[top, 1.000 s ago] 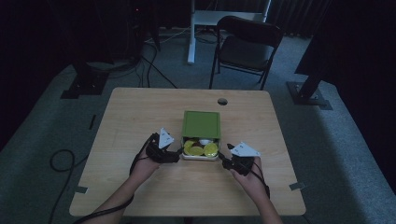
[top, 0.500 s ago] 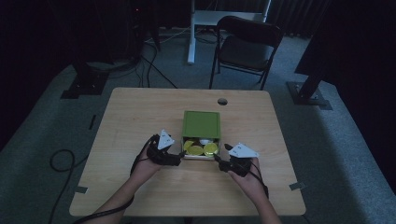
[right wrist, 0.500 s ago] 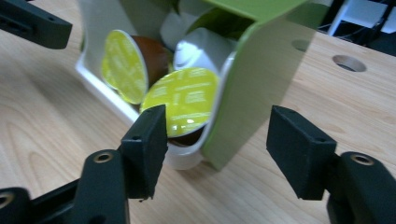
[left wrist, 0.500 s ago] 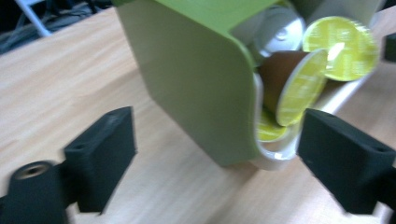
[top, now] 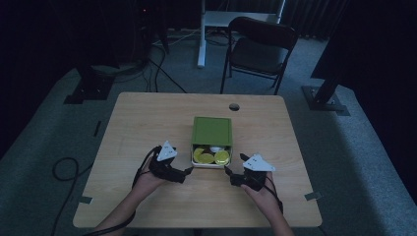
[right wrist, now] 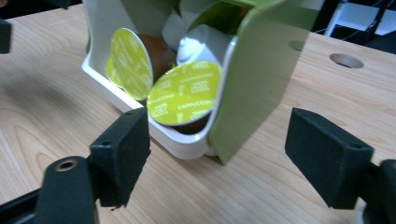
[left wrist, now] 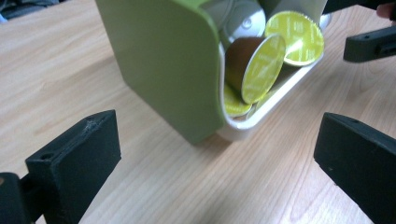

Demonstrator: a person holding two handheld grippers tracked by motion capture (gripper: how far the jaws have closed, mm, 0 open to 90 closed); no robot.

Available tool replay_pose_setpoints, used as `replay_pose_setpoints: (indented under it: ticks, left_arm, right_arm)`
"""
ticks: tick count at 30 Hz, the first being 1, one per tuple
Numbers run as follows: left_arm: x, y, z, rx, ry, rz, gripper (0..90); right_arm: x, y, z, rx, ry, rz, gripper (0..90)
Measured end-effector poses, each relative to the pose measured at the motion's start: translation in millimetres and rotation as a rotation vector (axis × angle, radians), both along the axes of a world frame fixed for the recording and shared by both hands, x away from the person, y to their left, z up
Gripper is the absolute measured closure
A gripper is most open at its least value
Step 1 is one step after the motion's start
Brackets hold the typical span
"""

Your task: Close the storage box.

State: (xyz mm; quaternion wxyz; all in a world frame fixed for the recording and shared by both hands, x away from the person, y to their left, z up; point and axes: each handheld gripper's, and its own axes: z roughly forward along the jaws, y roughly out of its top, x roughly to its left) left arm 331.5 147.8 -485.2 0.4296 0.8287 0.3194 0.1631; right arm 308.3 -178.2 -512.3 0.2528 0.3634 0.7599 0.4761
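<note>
A green box (top: 212, 129) lies on the wooden table (top: 147, 123) with its white tray (top: 209, 165) slid out toward me. The tray holds several coffee capsules (top: 207, 157) with yellow-green foil lids (right wrist: 186, 93), plus a white one (right wrist: 201, 46). My left gripper (top: 188, 172) sits at the tray's front left corner and is open. In the left gripper view its jaws have just been opening, with the box corner (left wrist: 187, 93) ahead of them, untouched. My right gripper (top: 230, 172) is open at the front right corner. Its jaws have just been opening, and the tray's end (right wrist: 182, 144) stands between them without contact.
A round cable hole (top: 234, 106) sits in the table behind the box. A dark folding chair (top: 260, 49) stands beyond the far edge. Bare wood lies on both sides of the box. The right gripper's jaw (left wrist: 373, 44) shows in the left gripper view.
Both grippers' jaws stand wider apart than a second ago. The hands and the box have hardly moved.
</note>
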Motion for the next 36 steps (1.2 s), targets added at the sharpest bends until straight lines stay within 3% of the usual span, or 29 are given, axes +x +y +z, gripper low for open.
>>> replay_pose_setpoints:
  ticks: [11,36]
  left_arm:
    - [-5.7,14.7,-9.4,0.003,0.030,-0.002,0.7]
    - [-20.5,68.1,-34.4,0.013,0.101,0.084,0.8]
  right_arm:
    - [-6.2,-12.0,-6.5,0.000,0.013,-0.039,19.8]
    - [-20.2,-48.9,-16.3,0.020,0.050,-0.130,18.4]
